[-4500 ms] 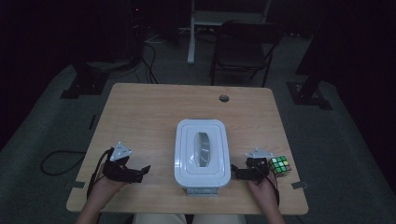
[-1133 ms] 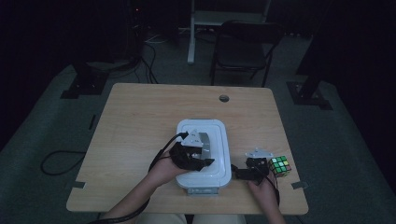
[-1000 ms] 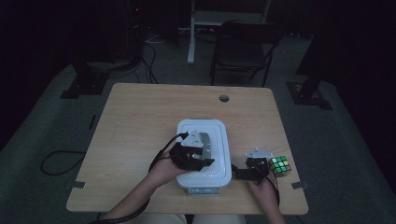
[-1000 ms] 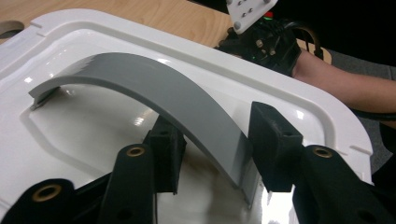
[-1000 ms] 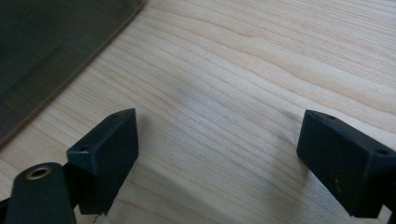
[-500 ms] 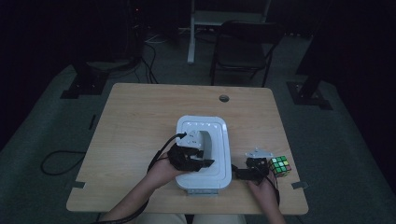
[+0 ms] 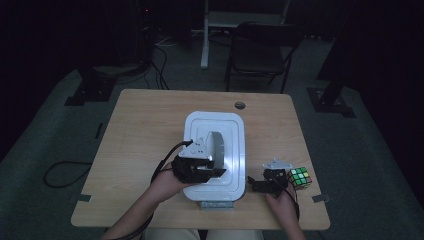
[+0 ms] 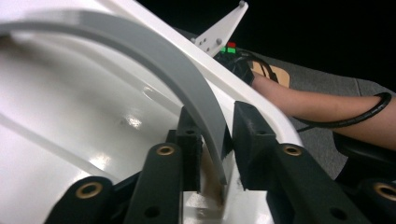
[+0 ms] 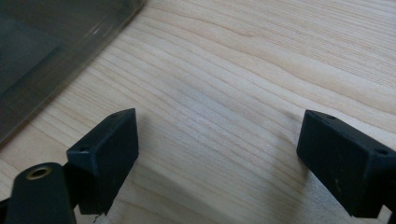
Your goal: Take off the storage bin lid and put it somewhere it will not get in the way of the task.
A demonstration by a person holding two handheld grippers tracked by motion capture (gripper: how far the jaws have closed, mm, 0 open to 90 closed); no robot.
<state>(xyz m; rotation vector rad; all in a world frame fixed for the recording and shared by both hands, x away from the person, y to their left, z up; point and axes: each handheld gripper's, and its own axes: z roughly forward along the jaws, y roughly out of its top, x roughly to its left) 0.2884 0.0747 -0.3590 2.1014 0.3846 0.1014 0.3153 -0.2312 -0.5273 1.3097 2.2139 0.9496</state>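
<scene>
Left gripper view: left gripper (image 8: 214, 154), jaws just closing, pinches the grey arched handle (image 8: 154, 60) of the white plastic lid (image 7: 227, 130); right gripper (image 9: 217, 158) rests spread wide.

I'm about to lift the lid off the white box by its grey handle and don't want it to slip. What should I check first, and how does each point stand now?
1. Left gripper fingers on both sides of the grey handle: ok; they have just been closing and now clamp it.
2. Grip placed at the middle of the handle: not ok, it sits at the end near the person.
3. Lid free of latches on the box: cannot tell.
4. Right gripper off the lid: ok, open and resting on the table beside the box.
5. Rubik's cube out of the lid's way: ok, beyond the right gripper.
</scene>
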